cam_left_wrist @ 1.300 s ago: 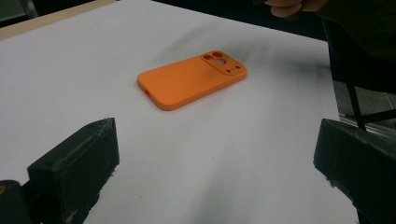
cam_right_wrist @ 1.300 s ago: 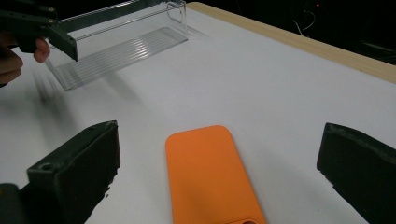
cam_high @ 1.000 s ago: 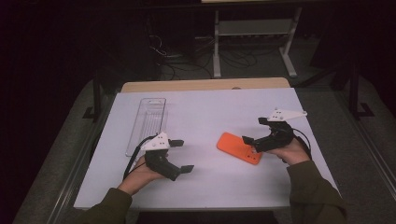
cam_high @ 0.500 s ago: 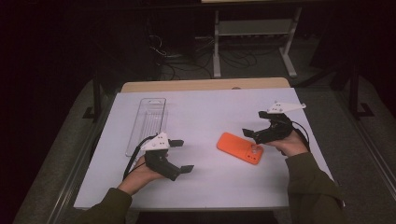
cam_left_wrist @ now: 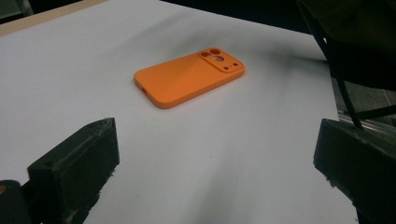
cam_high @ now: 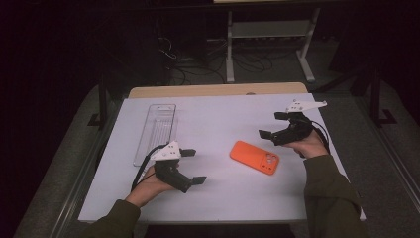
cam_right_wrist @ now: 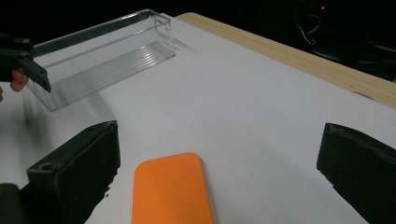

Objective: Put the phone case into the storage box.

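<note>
Orange phone case (cam_high: 254, 157) flat on table (cam_high: 223, 119), mid-right, long axis slanting toward my near right. My right gripper (cam_high: 270, 128) nearer, just beyond it, jaws spread, empty. Left gripper (cam_high: 194, 166) farther, spread, empty too.

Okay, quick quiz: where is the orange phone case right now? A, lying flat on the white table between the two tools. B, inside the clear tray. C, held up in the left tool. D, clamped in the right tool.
A: the orange phone case lies flat on the white table, apart from the open left tool and the open right tool, with the clear tray empty.
</note>
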`<action>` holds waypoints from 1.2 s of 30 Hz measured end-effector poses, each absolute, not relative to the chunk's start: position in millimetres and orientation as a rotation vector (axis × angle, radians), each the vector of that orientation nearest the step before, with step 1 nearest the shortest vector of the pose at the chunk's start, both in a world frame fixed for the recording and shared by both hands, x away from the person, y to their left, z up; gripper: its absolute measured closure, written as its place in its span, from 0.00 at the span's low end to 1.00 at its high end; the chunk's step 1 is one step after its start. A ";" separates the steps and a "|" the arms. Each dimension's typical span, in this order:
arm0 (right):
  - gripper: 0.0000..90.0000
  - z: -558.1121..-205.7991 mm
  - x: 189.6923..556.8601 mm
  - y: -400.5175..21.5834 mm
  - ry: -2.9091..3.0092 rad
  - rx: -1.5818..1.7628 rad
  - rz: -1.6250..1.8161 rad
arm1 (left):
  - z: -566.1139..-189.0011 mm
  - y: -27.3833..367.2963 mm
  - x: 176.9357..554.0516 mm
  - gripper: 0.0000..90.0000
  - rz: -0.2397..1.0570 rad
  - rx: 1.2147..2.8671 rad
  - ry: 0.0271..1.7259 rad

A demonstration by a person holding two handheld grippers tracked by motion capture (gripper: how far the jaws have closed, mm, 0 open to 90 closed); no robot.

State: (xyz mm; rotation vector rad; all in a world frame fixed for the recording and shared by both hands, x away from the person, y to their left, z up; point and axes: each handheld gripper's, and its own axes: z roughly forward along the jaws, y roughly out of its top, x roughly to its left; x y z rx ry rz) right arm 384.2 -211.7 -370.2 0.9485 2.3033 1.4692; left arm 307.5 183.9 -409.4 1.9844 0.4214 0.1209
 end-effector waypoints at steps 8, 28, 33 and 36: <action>0.00 -374.5 383.2 -205.4 2.359 0.915 1.380 | -409.5 183.7 308.2 0.00 0.121 1.988 0.422; 0.00 -376.9 375.7 -205.0 2.443 0.865 1.304 | -412.1 183.1 308.7 0.00 0.123 1.990 0.428; 0.00 -378.0 374.4 -205.8 2.456 0.863 1.278 | -412.3 183.1 308.8 0.00 0.122 1.989 0.425; 0.00 -378.9 374.0 -206.6 2.468 0.856 1.262 | -412.3 183.2 308.8 0.00 0.119 1.987 0.427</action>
